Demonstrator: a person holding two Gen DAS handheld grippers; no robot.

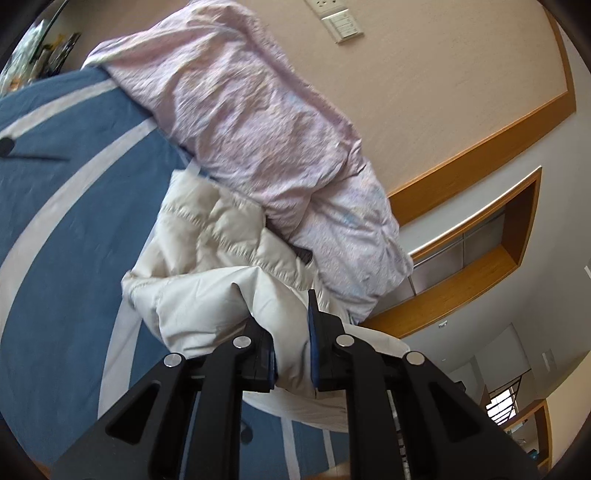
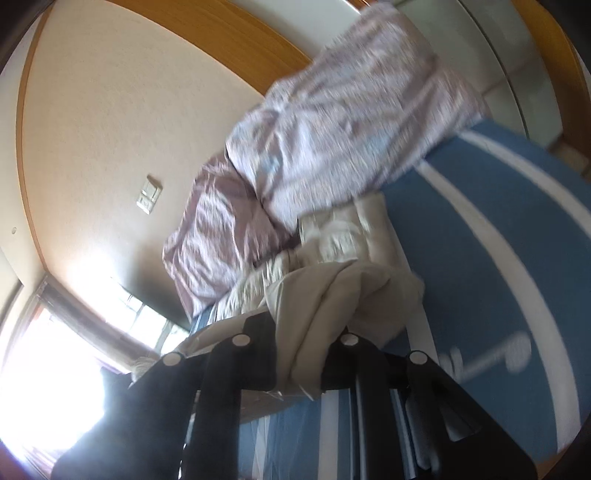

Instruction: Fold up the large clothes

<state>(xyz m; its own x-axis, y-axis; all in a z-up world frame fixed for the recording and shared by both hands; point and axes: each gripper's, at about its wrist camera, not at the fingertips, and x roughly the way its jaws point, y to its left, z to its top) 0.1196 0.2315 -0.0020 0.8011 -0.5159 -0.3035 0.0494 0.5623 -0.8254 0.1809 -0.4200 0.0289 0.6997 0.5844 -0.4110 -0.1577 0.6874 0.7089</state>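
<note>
A cream quilted jacket lies bunched on a blue bedspread with white stripes. My left gripper is shut on a fold of the jacket, with cloth pinched between the blue pads. In the right wrist view the same jacket is gathered in front of my right gripper, which is shut on a thick bunch of its fabric. Both views are tilted and the right one is blurred.
A crumpled pink duvet lies just beyond the jacket, against the wall; it also shows in the right wrist view. A wall switch plate, wooden trim and a wooden shelf niche are behind. A bright window is at the left.
</note>
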